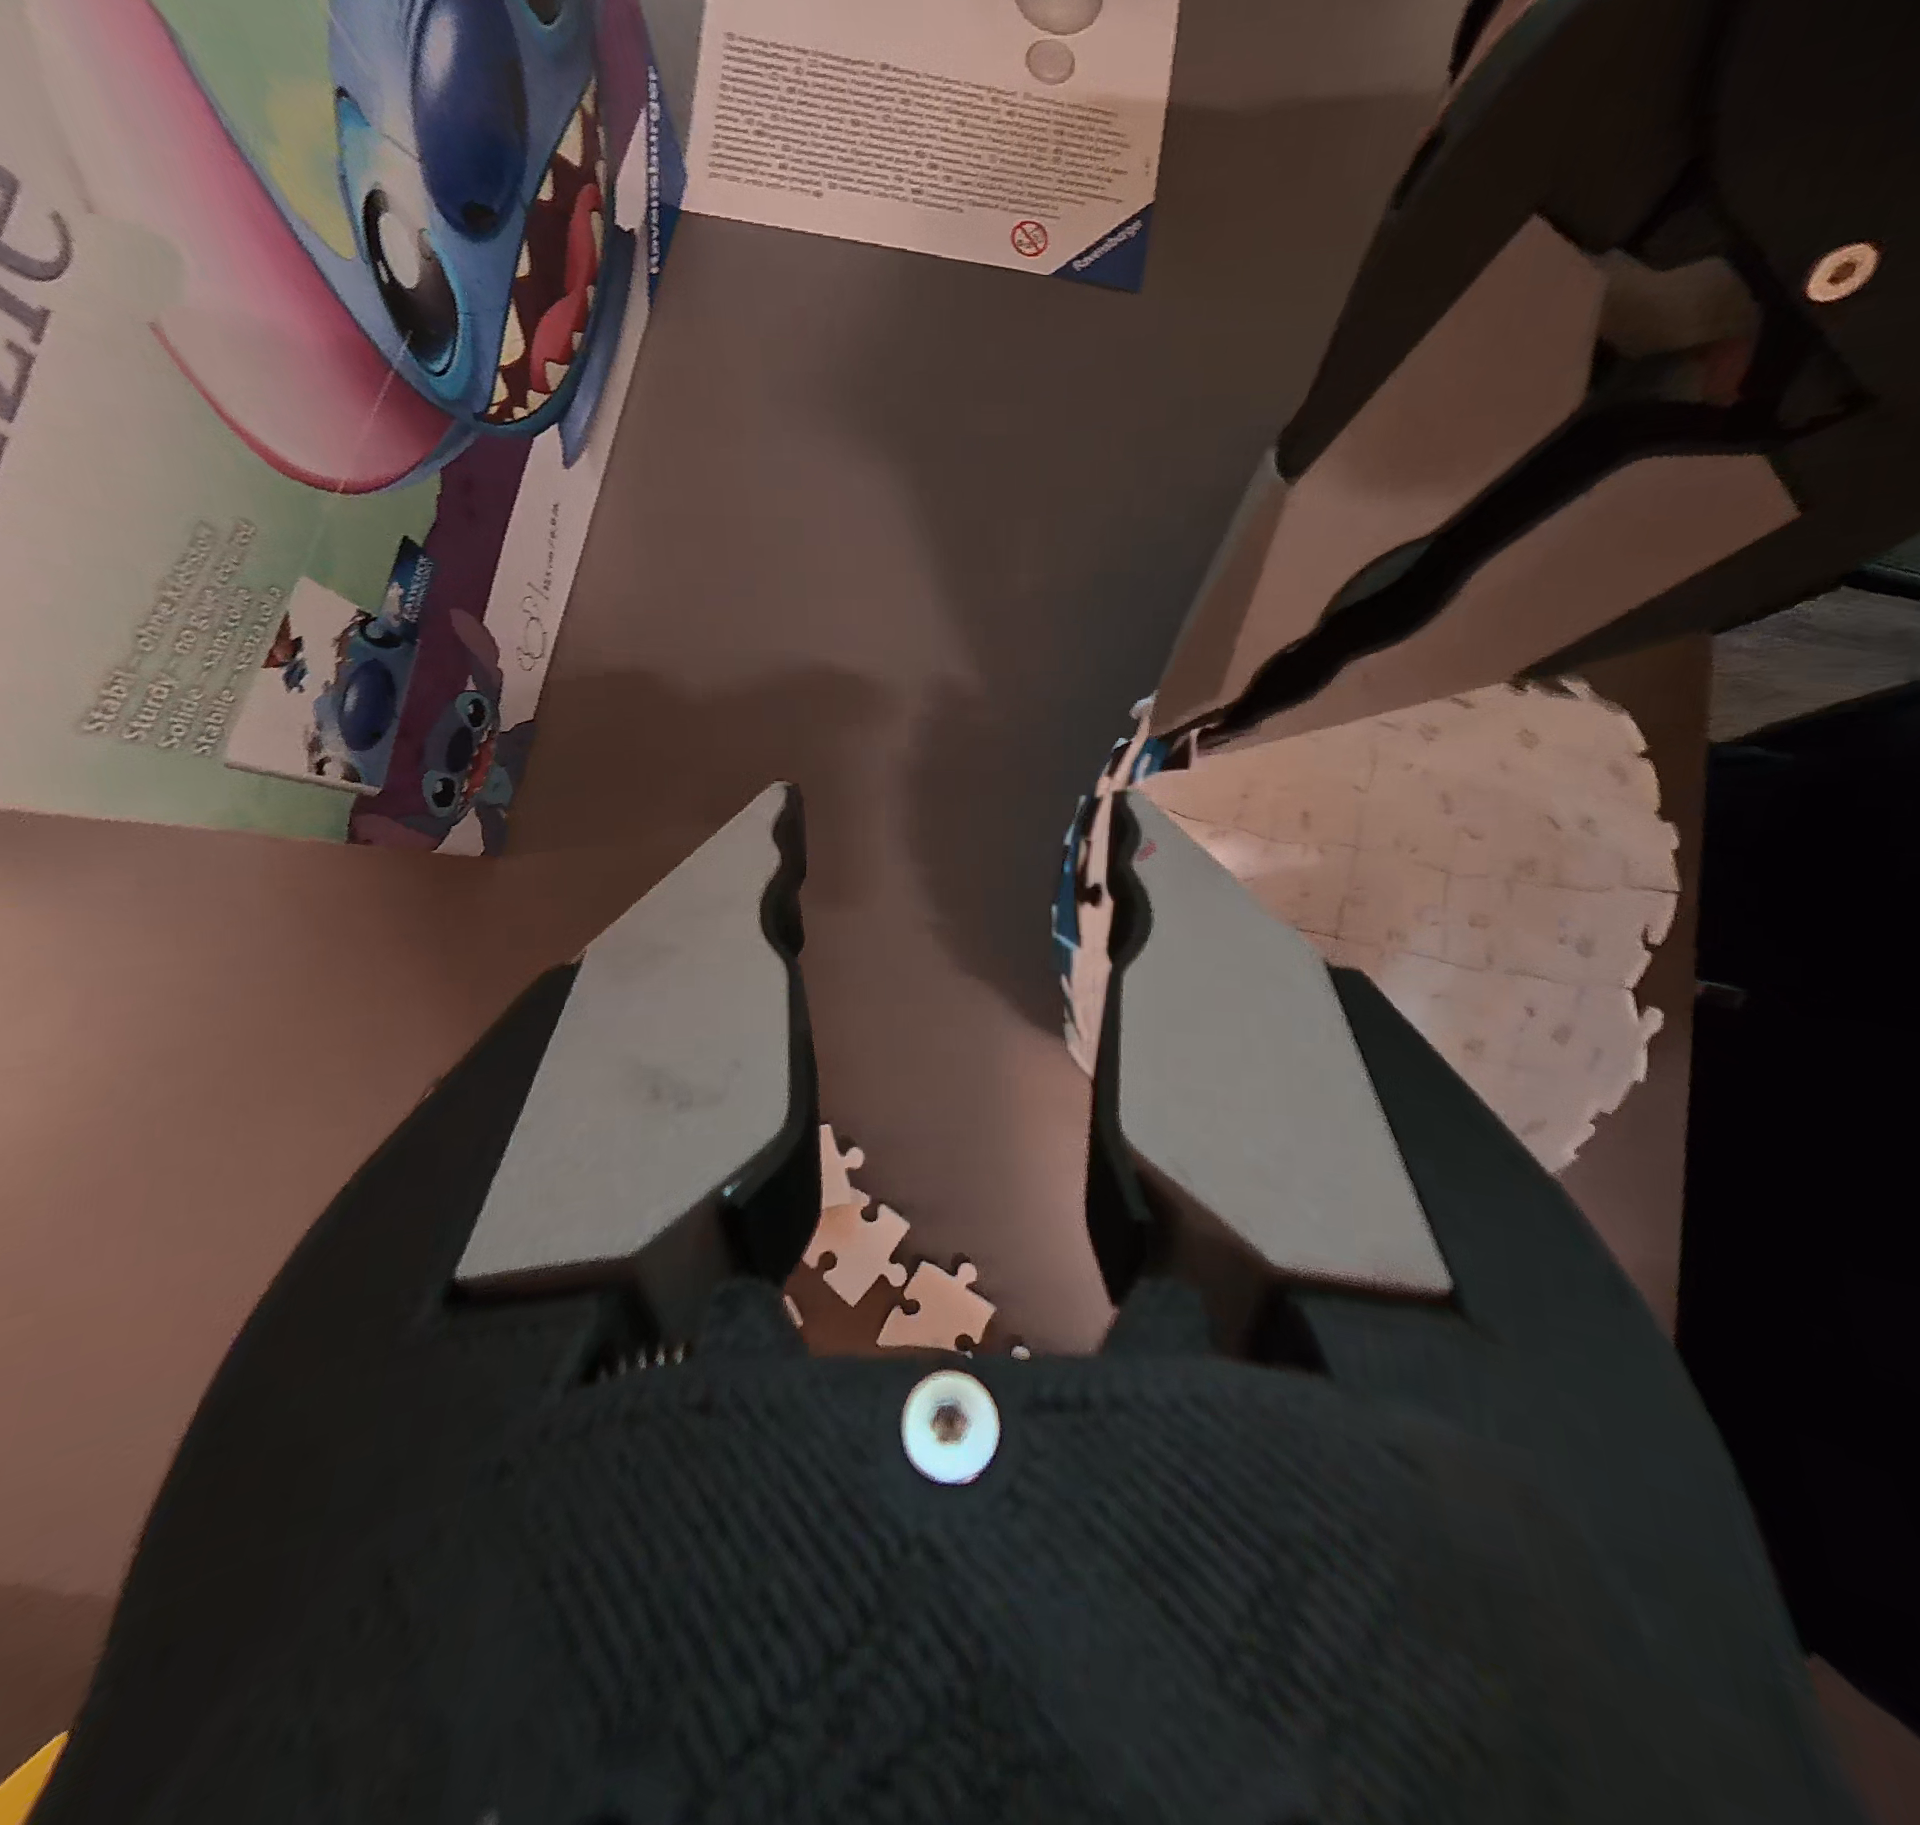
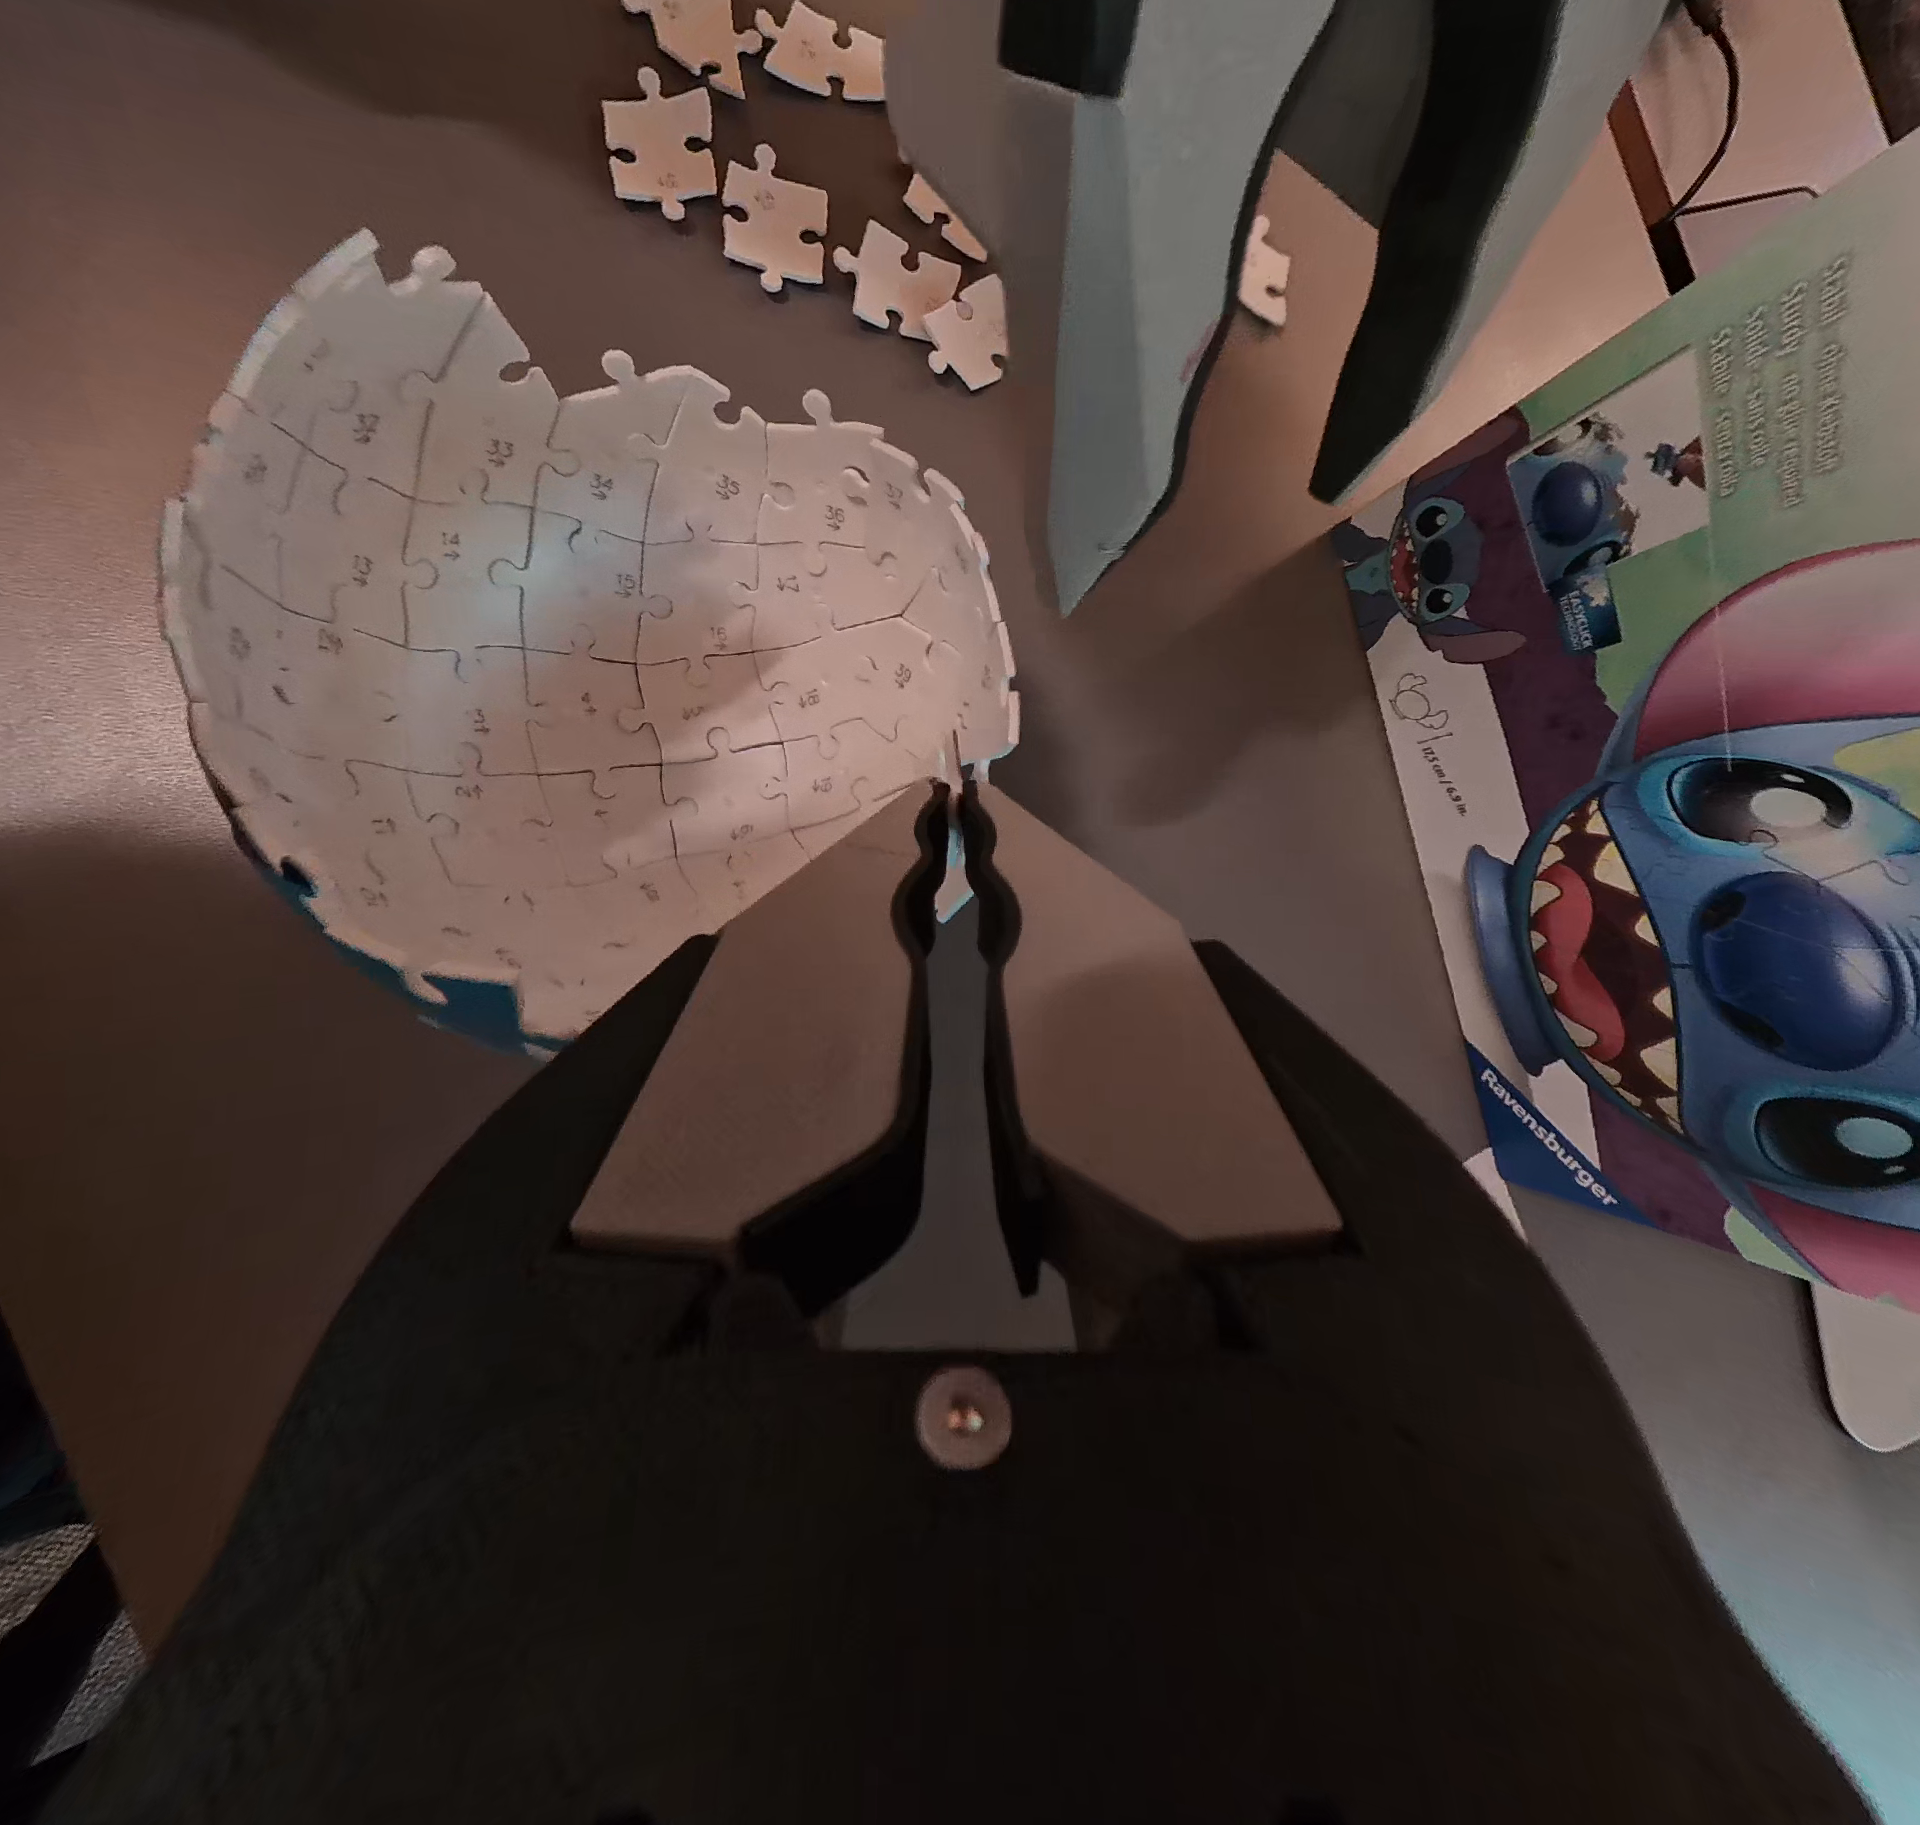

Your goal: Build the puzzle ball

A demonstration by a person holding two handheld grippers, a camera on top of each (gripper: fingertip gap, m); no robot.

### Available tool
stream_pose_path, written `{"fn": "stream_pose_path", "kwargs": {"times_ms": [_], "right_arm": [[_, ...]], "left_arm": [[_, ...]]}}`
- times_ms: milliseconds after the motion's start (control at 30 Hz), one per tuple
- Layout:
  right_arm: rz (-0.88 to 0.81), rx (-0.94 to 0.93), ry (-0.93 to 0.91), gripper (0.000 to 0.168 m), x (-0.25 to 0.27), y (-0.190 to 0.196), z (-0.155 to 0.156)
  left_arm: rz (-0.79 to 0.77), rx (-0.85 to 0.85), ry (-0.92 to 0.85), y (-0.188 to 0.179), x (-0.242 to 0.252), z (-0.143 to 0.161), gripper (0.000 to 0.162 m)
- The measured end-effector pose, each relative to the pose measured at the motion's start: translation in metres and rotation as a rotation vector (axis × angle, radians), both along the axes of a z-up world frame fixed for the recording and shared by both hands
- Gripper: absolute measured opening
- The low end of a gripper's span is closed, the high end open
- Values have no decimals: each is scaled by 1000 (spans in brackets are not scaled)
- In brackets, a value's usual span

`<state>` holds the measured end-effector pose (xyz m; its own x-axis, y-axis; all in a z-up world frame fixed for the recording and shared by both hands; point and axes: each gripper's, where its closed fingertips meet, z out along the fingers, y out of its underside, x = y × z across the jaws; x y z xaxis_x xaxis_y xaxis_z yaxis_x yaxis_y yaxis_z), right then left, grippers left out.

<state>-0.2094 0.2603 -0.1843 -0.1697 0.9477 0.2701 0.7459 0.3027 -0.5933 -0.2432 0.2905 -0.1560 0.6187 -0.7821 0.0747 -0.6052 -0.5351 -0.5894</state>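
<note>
The half-built puzzle ball, a white plastic bowl of interlocked curved pieces with blue printed outsides [image 2: 582, 653], lies open side up on the brown desk [image 2: 125, 840], so its numbered inner faces can be read. The right gripper [image 2: 958, 799] has its fingers pressed almost together on the near rim of this bowl, pinching a thin white edge there; whether that is a rim piece already locked in or a fresh one being seated I cannot tell. I judge the grip serves to steady or press at that edge.

The left gripper [image 1: 956, 840] hovers just beside the bowl, fingers spread and holding nothing, probably waiting to brace the shell or fetch a part. Beyond the bowl's far rim a cluster of loose white jigsaw pieces [image 2: 790, 144] lies face down, near enough for picking. On the other side of the bowl from the right gripper's view lies the colourful cardboard puzzle box with a blue cartoon creature [image 2: 1714, 840], and past it in the left view a white printed instruction sheet [image 1: 935, 82], both kept clear of the work.
</note>
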Motion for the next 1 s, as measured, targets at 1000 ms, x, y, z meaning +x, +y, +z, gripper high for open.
{"fn": "stream_pose_path", "kwargs": {"times_ms": [1000], "right_arm": [[-74, -54, -15, 0, 2, 5, -4]], "left_arm": [[-248, 37, 123, -23, 31, -26, 31]]}}
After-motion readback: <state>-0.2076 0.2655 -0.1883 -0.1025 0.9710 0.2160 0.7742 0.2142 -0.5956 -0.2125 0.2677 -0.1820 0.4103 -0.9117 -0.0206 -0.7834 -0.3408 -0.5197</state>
